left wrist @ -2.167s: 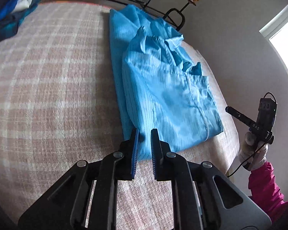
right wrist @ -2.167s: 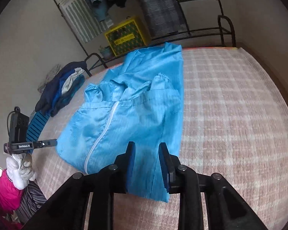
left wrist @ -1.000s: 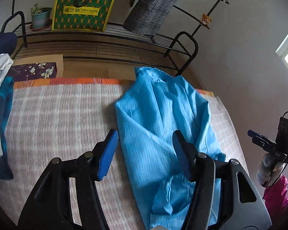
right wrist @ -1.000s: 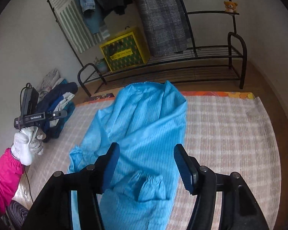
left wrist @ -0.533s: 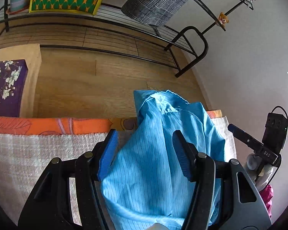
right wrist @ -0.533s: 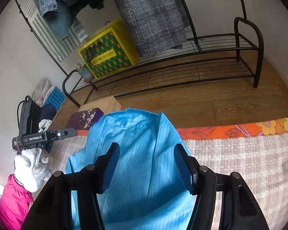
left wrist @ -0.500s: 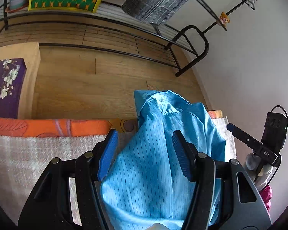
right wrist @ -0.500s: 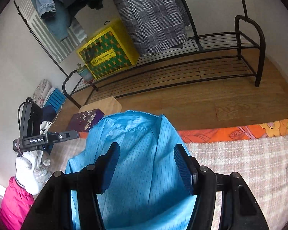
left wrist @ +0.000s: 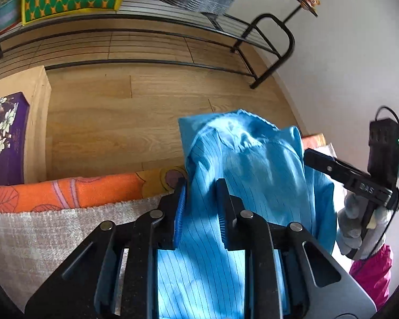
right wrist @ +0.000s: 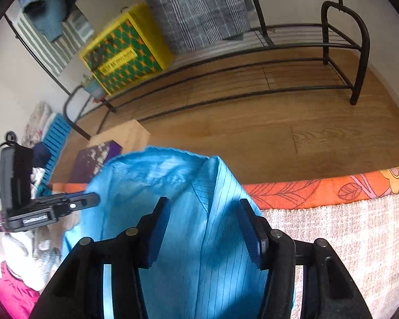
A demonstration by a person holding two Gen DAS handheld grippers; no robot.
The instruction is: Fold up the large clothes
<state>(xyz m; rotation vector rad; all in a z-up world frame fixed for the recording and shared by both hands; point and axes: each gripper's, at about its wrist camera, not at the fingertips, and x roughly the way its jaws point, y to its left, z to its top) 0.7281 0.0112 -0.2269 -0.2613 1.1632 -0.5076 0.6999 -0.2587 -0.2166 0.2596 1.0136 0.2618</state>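
A light blue pinstriped garment lies on the checked bed cover, its far end hanging over the bed's far edge. My left gripper is over its left edge, jaws narrowed with blue cloth between the pads. The garment also fills the right wrist view. My right gripper hovers over it near the far edge, jaws wide apart, holding nothing. Each view shows the other gripper held in a gloved hand.
An orange flowered sheet edge marks the bed's far side. Beyond it is wood floor, a black metal rack, a yellow-green box, a cardboard box with a purple lid and a pile of clothes.
Both grippers have moved forward along the garment to the bed's far edge. The left jaws have narrowed around the cloth. The right jaws stay wide apart.
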